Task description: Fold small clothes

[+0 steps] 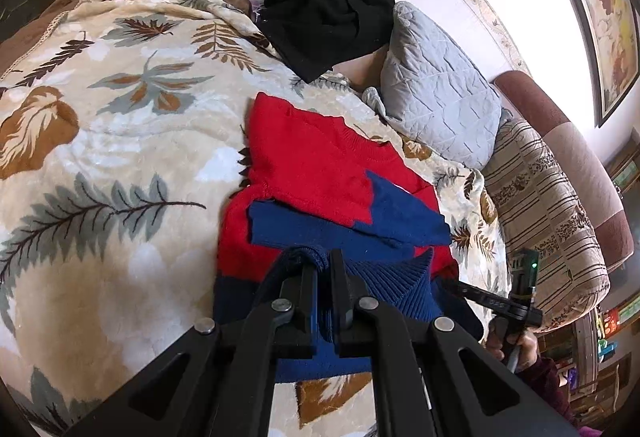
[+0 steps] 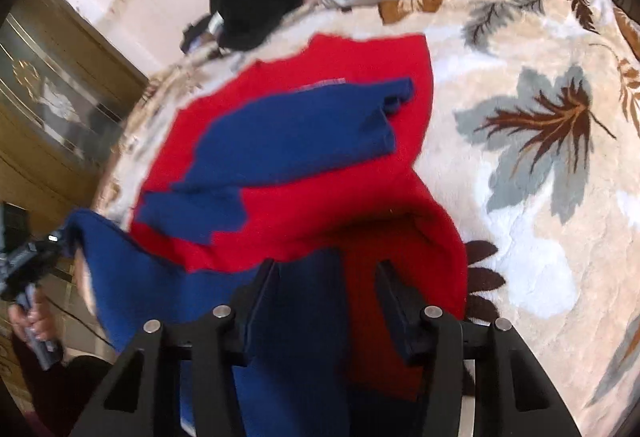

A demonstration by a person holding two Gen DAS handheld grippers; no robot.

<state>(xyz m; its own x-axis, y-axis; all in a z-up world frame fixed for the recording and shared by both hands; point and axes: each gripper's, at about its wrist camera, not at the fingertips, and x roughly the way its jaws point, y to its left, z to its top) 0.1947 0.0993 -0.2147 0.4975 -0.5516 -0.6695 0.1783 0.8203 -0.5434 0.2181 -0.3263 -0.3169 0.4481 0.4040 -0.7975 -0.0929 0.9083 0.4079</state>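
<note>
A small red and blue knit sweater (image 1: 320, 165) lies on a leaf-patterned blanket (image 1: 120, 117), both blue sleeves folded across its red body. My left gripper (image 1: 323, 261) is shut on the sweater's ribbed blue hem and lifts that corner. In the right wrist view the sweater (image 2: 288, 141) fills the middle. My right gripper (image 2: 326, 269) is open, its fingers (image 2: 264, 285) straddling the sweater's bottom edge where blue meets red. The other gripper shows in each view, at the right edge in the left wrist view (image 1: 516, 297) and at the left edge in the right wrist view (image 2: 36, 261).
A black garment (image 1: 328, 5) lies heaped at the far end of the bed. A grey quilted pillow (image 1: 436, 93) and a striped cushion (image 1: 548, 221) sit at the right. A wooden cabinet (image 2: 48, 97) stands beside the bed.
</note>
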